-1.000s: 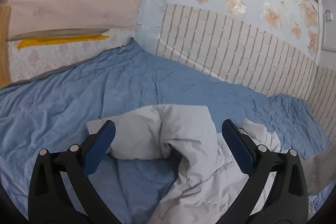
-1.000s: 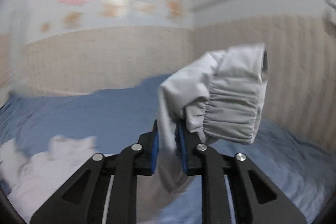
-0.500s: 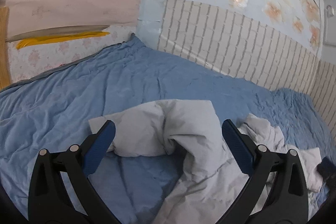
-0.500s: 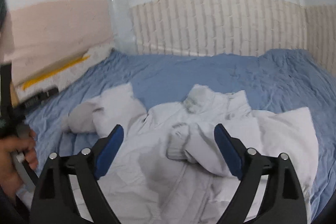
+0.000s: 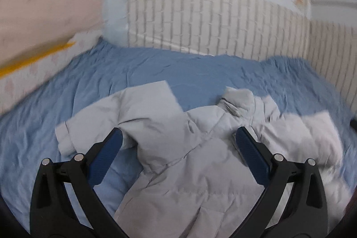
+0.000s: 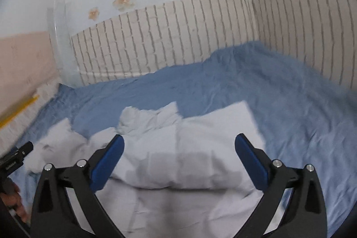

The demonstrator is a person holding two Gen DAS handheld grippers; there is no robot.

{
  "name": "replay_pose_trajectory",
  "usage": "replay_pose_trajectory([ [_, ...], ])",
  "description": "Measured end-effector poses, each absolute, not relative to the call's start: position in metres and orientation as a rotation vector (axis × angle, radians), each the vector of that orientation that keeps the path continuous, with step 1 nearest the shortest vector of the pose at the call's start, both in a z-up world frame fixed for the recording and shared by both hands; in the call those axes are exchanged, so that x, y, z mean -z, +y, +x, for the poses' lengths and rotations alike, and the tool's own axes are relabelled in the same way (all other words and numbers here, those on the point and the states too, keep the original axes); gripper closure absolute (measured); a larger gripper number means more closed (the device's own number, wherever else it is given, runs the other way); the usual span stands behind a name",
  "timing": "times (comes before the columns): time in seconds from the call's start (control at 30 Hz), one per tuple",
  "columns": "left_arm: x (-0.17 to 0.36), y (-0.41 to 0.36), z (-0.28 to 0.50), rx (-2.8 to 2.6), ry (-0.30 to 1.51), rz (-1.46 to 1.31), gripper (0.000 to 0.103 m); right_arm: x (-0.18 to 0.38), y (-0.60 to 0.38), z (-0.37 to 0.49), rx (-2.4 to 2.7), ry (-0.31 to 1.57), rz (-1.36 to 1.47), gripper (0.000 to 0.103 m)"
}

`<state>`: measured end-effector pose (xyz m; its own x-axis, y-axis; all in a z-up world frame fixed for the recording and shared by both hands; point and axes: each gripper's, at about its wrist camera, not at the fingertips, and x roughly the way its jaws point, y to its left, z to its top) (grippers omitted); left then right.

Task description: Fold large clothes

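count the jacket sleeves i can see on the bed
2. One sleeve lies out to the left on the blue sheet; the other sleeve is folded across the jacket's right side.

Blue-sheeted bed (image 6: 256,90), brick-patterned wall (image 6: 178,37)

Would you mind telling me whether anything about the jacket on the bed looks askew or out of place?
The grey jacket lies rumpled rather than flat on the blue sheet. One sleeve sticks out sideways, bent, and the collar is bunched up. Both claws are open, gripping nothing.
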<state>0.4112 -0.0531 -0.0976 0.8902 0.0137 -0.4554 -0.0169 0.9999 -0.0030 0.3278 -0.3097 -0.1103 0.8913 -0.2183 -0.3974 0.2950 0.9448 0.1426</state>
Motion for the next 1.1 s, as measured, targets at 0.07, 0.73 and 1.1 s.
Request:
replay_pose_trajectory([
  [0.07,0.100,-0.058,0.411,0.010,0.487,-0.033,0.003,0.107,-0.313,0.327,0.274,0.389,0.199,0.004],
  [0.73,0.176,-0.192,0.508,0.156,0.849,0.105,0.035,0.115,-0.382,0.321,0.361,0.409,0.250,0.004],
  [1.1,0.184,-0.195,0.517,0.240,0.846,0.079,0.088,0.132,-0.412,0.316,0.458,0.457,0.376,0.004],
])
